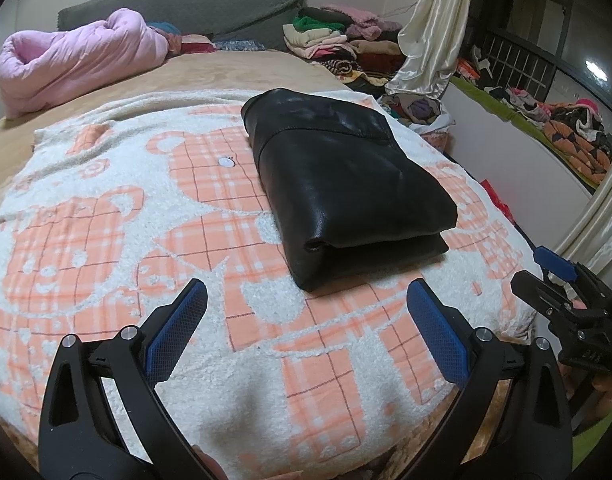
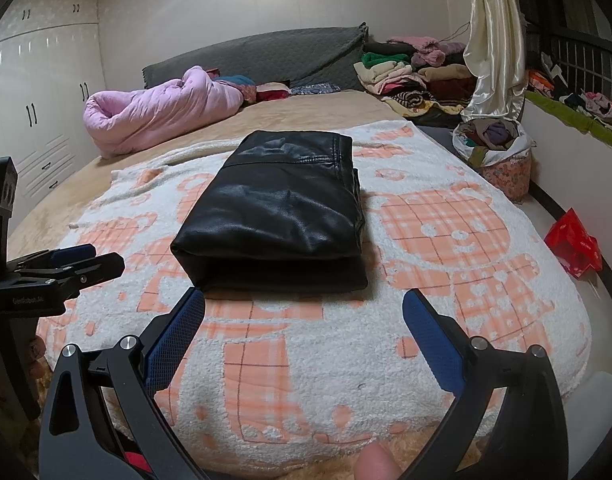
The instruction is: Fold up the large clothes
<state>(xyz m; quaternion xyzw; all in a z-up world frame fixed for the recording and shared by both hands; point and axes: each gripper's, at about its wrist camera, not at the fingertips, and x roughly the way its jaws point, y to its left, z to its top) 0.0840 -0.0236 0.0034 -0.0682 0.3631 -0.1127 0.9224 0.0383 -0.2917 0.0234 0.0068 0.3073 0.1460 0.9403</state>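
A black leather garment [image 1: 341,184] [image 2: 282,212] lies folded into a thick rectangular bundle on a white and orange bear-pattern blanket [image 1: 146,220] [image 2: 445,240] spread over the bed. My left gripper [image 1: 306,300] hovers open near the bed's front edge, short of the bundle, with nothing between its blue pads. My right gripper [image 2: 304,308] is also open and empty, just in front of the bundle's folded edge. In each view the other gripper shows at the side: the right one [image 1: 561,280] and the left one [image 2: 78,260].
A rolled pink quilt [image 1: 74,60] [image 2: 158,108] lies at the bed's far left by the grey headboard [image 2: 266,56]. Stacks of clothes [image 1: 337,44] [image 2: 409,72] fill the far right corner. A basket of clothes [image 2: 497,152], a cream curtain [image 2: 493,40] and a red object [image 2: 573,244] stand right of the bed.
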